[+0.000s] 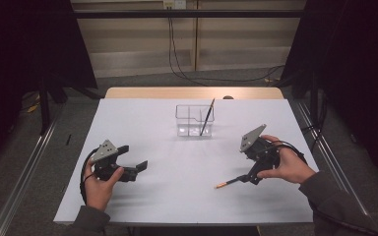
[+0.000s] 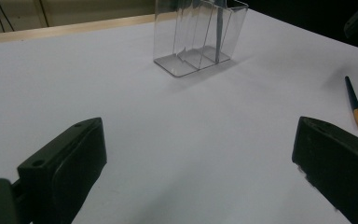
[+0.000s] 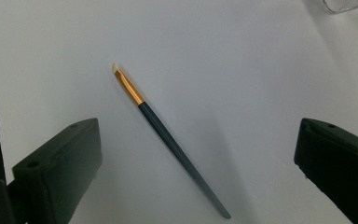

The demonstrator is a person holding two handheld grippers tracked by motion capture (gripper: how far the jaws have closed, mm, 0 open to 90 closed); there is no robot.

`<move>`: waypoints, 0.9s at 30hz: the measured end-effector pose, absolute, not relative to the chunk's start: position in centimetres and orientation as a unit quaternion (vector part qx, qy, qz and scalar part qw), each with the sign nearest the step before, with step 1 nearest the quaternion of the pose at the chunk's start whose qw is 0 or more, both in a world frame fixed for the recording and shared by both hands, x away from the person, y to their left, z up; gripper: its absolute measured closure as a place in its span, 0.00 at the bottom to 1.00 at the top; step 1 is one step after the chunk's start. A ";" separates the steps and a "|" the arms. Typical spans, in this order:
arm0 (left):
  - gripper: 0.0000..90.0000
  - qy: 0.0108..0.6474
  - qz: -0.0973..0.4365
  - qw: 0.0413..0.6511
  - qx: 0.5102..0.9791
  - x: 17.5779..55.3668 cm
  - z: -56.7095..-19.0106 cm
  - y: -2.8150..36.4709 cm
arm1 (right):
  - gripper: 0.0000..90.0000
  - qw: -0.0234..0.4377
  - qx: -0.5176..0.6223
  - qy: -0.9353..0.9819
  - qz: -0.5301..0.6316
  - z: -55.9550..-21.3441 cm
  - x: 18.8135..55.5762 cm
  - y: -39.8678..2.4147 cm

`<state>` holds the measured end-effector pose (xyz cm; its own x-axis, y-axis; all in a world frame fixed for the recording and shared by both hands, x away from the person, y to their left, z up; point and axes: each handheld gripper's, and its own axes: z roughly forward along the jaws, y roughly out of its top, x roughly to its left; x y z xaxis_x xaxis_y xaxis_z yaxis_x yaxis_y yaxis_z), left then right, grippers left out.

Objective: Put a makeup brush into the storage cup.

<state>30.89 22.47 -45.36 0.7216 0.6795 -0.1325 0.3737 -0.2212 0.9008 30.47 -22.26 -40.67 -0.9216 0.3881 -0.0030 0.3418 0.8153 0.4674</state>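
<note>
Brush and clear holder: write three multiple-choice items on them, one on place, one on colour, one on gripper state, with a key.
1. Where is the loose brush?
A. Flat on the table
B. Inside the holder
C. On the floor

2. What colour is its band near the tip?
A. Red
B. Gold
C. White

3. How is the right gripper?
A. Shut on the brush
B. Shut on nothing
C. Open above the brush

Key:
1 A, it lies on the white top, apart from the holder, which has another brush leaning in it.
2 B, a gold band sits between dark handle and pale tip.
3 C, its fingers stand wide either side, not touching it.
</note>
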 end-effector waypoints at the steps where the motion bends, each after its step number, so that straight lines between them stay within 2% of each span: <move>1: 0.03 0.343 0.147 0.521 0.768 30.9 -45.4 22.5 | 0.00 0.049 0.192 0.951 0.236 -40.7 30.5 -22.2; 27: 0.03 0.350 0.146 0.523 0.763 30.9 -45.6 22.8 | 0.03 0.036 0.162 0.965 0.204 -41.6 30.9 -20.2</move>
